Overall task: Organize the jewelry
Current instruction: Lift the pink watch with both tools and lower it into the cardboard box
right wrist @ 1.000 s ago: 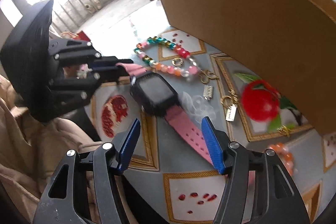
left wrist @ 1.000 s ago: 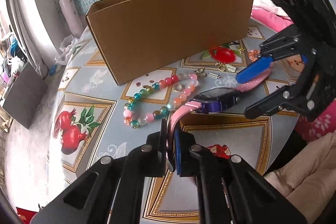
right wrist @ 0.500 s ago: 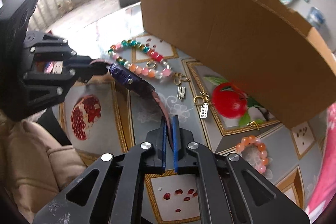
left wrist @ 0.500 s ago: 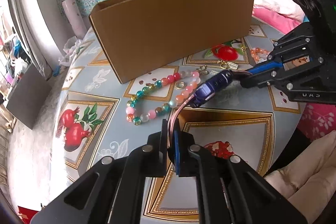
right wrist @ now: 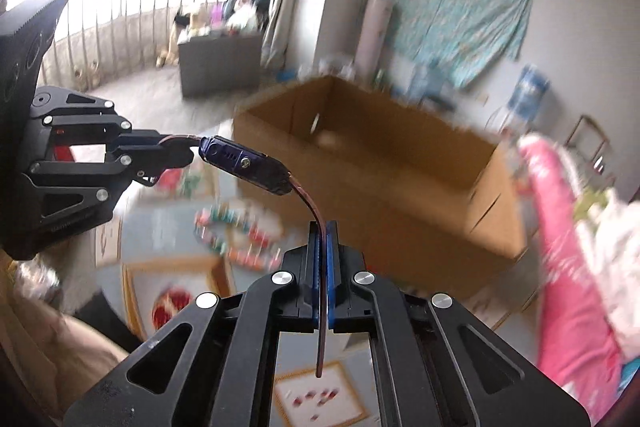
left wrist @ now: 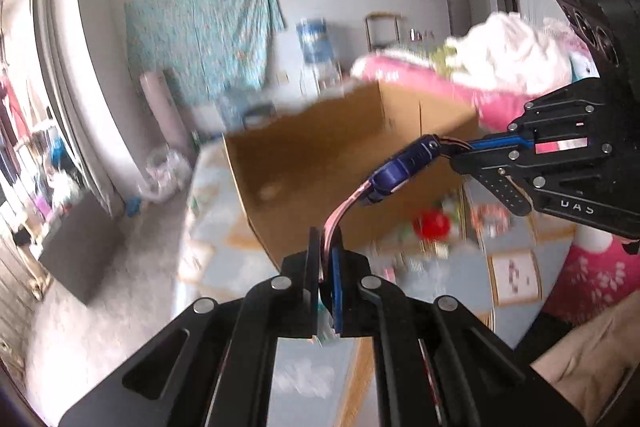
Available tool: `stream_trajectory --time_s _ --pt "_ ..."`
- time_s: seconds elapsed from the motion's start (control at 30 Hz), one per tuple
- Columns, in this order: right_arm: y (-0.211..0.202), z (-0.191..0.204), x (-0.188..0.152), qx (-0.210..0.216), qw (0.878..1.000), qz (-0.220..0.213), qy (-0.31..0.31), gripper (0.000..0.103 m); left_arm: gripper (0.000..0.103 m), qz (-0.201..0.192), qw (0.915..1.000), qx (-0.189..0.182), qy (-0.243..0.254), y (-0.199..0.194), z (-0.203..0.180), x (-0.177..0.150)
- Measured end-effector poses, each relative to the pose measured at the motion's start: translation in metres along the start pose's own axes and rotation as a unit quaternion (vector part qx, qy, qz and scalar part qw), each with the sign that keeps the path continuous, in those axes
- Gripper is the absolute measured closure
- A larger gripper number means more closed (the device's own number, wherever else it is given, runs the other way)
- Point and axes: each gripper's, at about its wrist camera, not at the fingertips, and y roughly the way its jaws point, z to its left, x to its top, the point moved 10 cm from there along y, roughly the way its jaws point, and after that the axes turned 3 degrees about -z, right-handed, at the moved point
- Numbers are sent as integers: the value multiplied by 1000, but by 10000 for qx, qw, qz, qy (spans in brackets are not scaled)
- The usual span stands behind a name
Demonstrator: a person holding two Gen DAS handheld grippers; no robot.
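The watch point(left wrist: 404, 167) hangs in the air between the two claws, clear of the surface point(left wrist: 516, 279) — a dark blue case with a pink strap at each end. The left claw point(left wrist: 326, 263) is clenched on one strap end, the pink band rising from between its pads and curving toward 1 o'clock up to the case. The right claw point(right wrist: 324, 255) is clamped on the other strap end; its jaws have just been closing, and the strap now runs between the blue pads, its loose tail sticking out below them toward 6 o'clock. In the right wrist view the strap bends from the pads toward 11 o'clock to the watch case point(right wrist: 244, 163), and beyond it, at 9 o'clock, the left claw point(right wrist: 176, 151) grips the far strap. In the left wrist view the right claw point(left wrist: 460, 151) comes in from 3 o'clock.

Behind the watch stands an open cardboard box point(right wrist: 380, 163), its near wall filling the middle of both views. On the patterned surface below, at 8 o'clock of the right claw, lies a loop of coloured beads point(right wrist: 236, 231) — blurred, so single beads cannot be told apart. A red fruit print point(left wrist: 432, 223) shows on the cloth near the box's foot. At 3 o'clock of the right wrist view lies pink bedding point(right wrist: 568, 247).
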Motion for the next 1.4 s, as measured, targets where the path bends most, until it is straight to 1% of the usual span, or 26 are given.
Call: stream_trajectory --time_s 0.1,0.17,0.23,0.3,0.4,0.43,0.47,0.5,0.53,0.57,0.6,0.63,0.7,0.77,0.8,0.9,0.93,0.97,1.03,1.07,1.1,1.13,1.2,1.27,1.3,1.4 --pt "1 -21 37 -156 9990 -402 -75 102 98 -219 9997 95 25 1 12 29" --pt "11 -36 56 -198 9984 -526 -91 102 98 -343 9993 169 54 7 21 53" --pt "35 -51 74 -175 9984 -538 -66 102 98 -413 9989 206 86 20 29 75" --pt "55 -65 83 -58 9991 -422 19 102 98 -258 9996 118 -39 40 39 86" --pt "104 -80 87 336 9991 99 237 102 98 193 9988 -166 -426 75 50 91" --pt "114 -85 84 451 9981 287 302 102 98 521 9962 -338 -607 94 54 89" --pt "133 -91 81 632 9955 568 421 102 98 830 9921 -464 -822 113 58 85" --pt "143 -93 78 751 9931 738 513 102 98 1146 9861 -665 -1006 131 59 81" --pt "162 -95 70 957 9876 1074 624 102 98 1359 9810 -787 -1139 143 61 76" --pt "175 -97 65 1070 9825 1349 718 102 98 1571 9766 -806 -1230 157 63 71" --pt "188 -101 59 1173 9769 1587 823 102 98 1825 9725 -797 -1206 174 64 65" --pt "204 -103 49 1372 9670 1923 954 102 98 1930 9709 -806 -1169 182 63 62" --pt "224 -101 35 1541 9527 2376 1099 102 98 2188 9664 -801 -1091 202 60 55" --pt "243 -101 19 1693 9365 2827 1197 102 98 2525 9577 -878 -1064 220 56 43" --pt "251 -103 13 1718 9324 2931 1233 102 98 2726 9527 -864 -1031 230 54 36" --pt "269 -98 -2 1860 9159 3323 1269 102 98 3030 9451 -818 -912 250 58 24" --pt "276 -99 -4 1863 9127 3419 1240 102 98 3221 9381 -861 -942 256 57 18" --pt "281 -98 -9 1814 9107 3520 1174 102 97 3296 9350 -896 -955 259 56 16" --pt "286 -97 -13 1862 9021 3688 1244 101 95 3379 9352 -720 -782 262 58 15" --pt "288 -98 -13 1864 9018 3687 1267 100 87 3408 9354 -647 -686 263 59 15" --pt "290 -99 -14 1837 9029 3677 1256 96 77 3400 9359 -642 -662 264 59 15" --pt "291 -103 -14 1734 9060 3660 1229 92 72 3373 9368 -633 -675 265 59 16" --pt "291 -108 -14 1549 9108 3627 1218 92 71 3303 9386 -653 -749 264 62 19" --pt "290 -111 -13 1564 9109 3546 1415 92 69 3244 9404 -616 -812 262 64 21" --pt "287 -113 -11 1523 9137 3469 1469 92 68 3184 9422 -595 -854 260 66 22" --pt "277 -121 -2 1365 9276 3123 1526 80 62 3015 9474 -573 -907 257 66 28"
